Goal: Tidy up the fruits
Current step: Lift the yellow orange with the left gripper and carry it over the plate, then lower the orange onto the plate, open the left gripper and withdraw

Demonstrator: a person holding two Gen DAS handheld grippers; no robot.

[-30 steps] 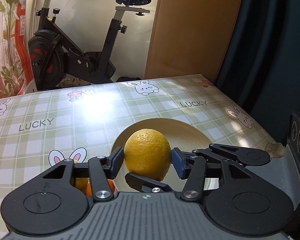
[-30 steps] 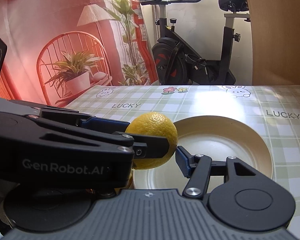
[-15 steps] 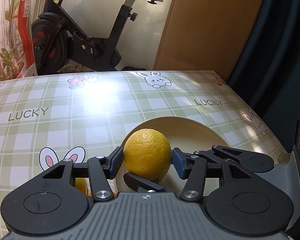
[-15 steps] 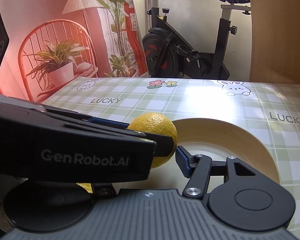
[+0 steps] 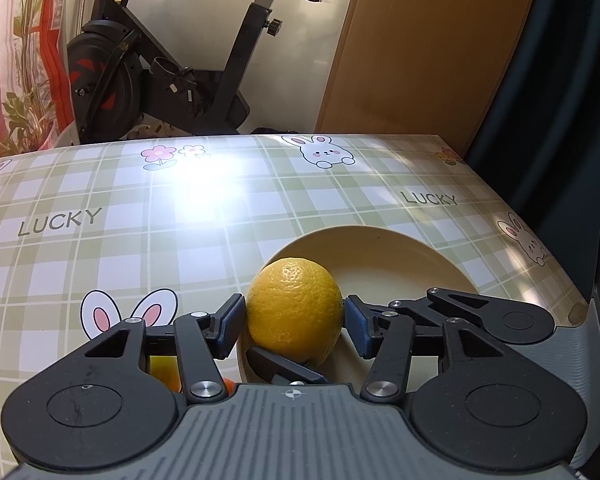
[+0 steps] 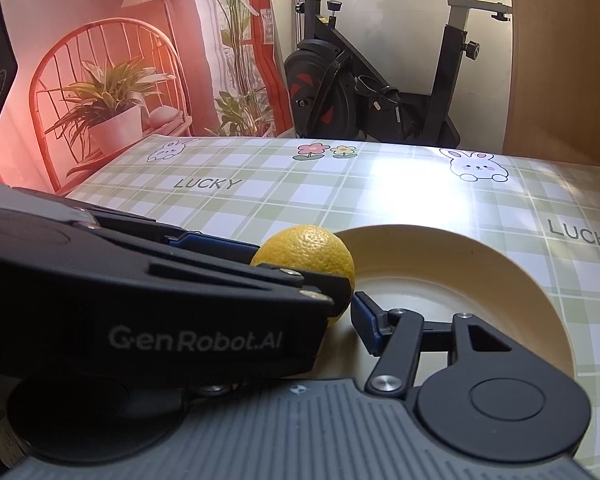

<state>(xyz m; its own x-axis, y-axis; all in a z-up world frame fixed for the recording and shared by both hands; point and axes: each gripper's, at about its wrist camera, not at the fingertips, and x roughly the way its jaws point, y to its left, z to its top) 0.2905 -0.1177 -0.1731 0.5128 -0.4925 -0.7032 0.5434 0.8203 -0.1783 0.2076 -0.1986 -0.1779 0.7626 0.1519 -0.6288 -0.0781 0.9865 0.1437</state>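
While your left gripper [image 5: 294, 320] has its blue pads clamped on either side of the round yellow dimpled citrus fruit [image 5: 294, 308], that fruit sits over the near-left rim of the shallow cream-coloured plate [image 5: 400, 264] on the green checked tablecloth [image 5: 180, 240]. Whether it touches the plate I cannot tell. Your right gripper [image 6: 320, 316] crowds in alongside. One blue pad [image 6: 366, 322] lies just beside the fruit, the other finger is hidden, so I cannot tell whether it grips. To place the fruit well, I would carry it further in over the plate's hollow, lower until it rests, then part the pads gently so it does not roll off.
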